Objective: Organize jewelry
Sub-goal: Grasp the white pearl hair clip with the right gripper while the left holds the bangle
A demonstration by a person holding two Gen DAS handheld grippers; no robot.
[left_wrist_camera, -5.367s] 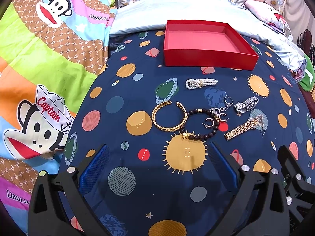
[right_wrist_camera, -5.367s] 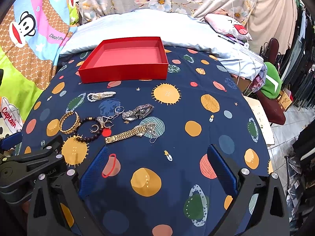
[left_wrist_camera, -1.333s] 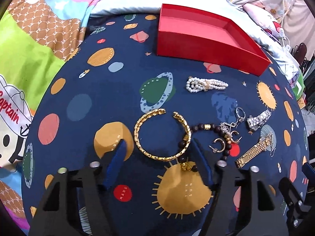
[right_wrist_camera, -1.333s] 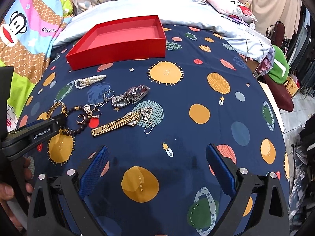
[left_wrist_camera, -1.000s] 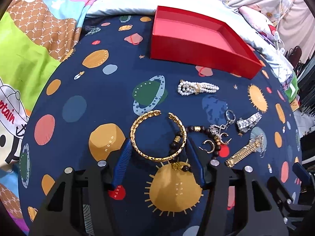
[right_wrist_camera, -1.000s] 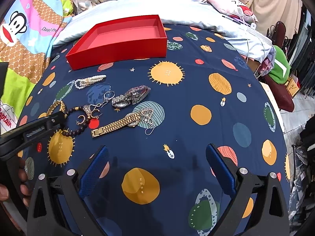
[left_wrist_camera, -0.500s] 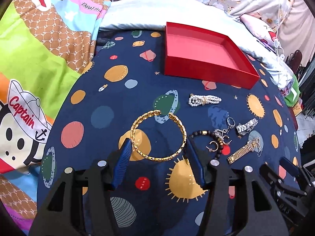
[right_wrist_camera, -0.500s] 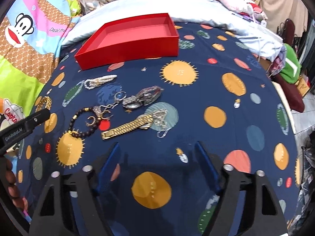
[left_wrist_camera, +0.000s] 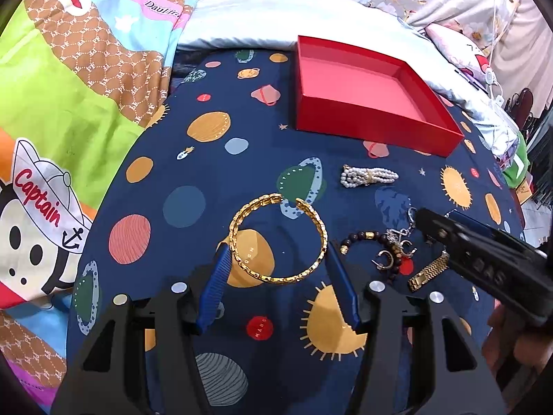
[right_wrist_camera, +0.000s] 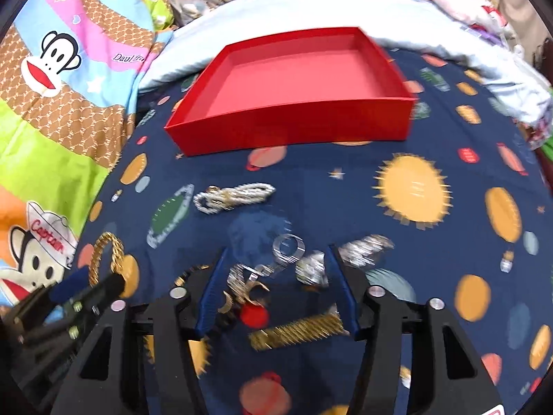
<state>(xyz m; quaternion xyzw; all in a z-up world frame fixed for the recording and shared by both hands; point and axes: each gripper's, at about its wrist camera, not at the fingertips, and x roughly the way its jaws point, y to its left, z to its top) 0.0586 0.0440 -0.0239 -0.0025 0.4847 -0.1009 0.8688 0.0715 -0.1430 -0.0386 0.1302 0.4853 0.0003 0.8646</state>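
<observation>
My left gripper [left_wrist_camera: 276,269] pinches the gold bangle [left_wrist_camera: 278,238] across its width, both blue pads against its outer rim, the open ends of the bangle pointing far; it appears lifted just off the navy planet-print bedspread [left_wrist_camera: 214,173], though I cannot confirm the gap. My right gripper [right_wrist_camera: 276,276] has just been closing; its jaws now stand half spread over a cluster of silver rings and charms [right_wrist_camera: 273,266], and blur prevents me from telling whether the pads touch anything. Only the right view shows the gold watch band [right_wrist_camera: 297,333] lying near, between the fingers' bases, and the silver watch [right_wrist_camera: 363,249] just right of the right pad. Only the left view shows the dark bead bracelet [left_wrist_camera: 366,238] sharply, right of the bangle, with the right gripper's black body crossing above it. Farther on lies the pearl piece [left_wrist_camera: 369,175]. Farthest stands the red tray [left_wrist_camera: 373,122], nothing inside, in both views.
</observation>
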